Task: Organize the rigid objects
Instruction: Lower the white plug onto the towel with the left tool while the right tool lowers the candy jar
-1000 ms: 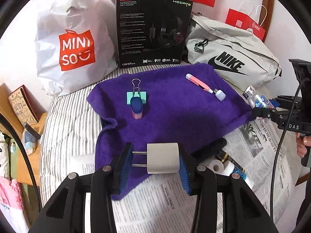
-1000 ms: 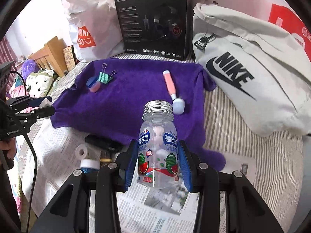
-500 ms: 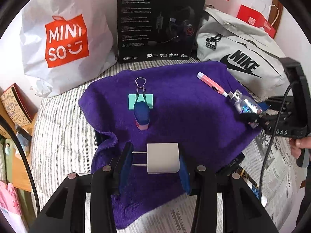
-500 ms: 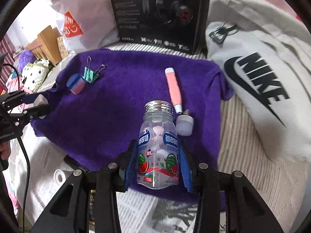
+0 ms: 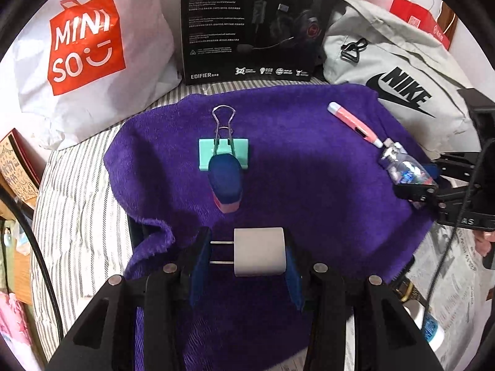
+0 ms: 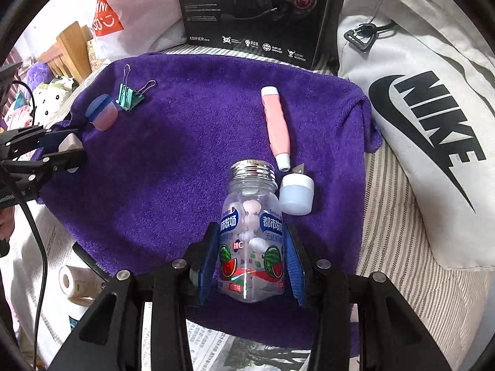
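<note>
My left gripper (image 5: 246, 255) is shut on a white plug adapter (image 5: 259, 251), held over the near edge of the purple towel (image 5: 303, 185). My right gripper (image 6: 251, 256) is shut on a clear candy bottle (image 6: 251, 232) with a metal cap, over the towel's right side; the bottle also shows in the left wrist view (image 5: 406, 167). On the towel lie a teal binder clip (image 5: 223, 151), a small blue-lidded pink jar (image 5: 225, 182), a pink pen-like stick (image 5: 352, 123) and a pale blue cap (image 6: 296, 194).
A black headset box (image 5: 256, 24), a white Miniso bag (image 5: 83, 46) and a grey Nike bag (image 5: 396, 71) stand behind the towel. Newspaper (image 6: 235, 352), a tape roll (image 6: 69, 279) and small items lie in front. Striped bedding (image 5: 71, 191) lies to the left.
Both grippers have moved forward over the purple towel with their objects still held. The bottle now hangs beside the pale blue cap, and the plug is near the pink jar.
</note>
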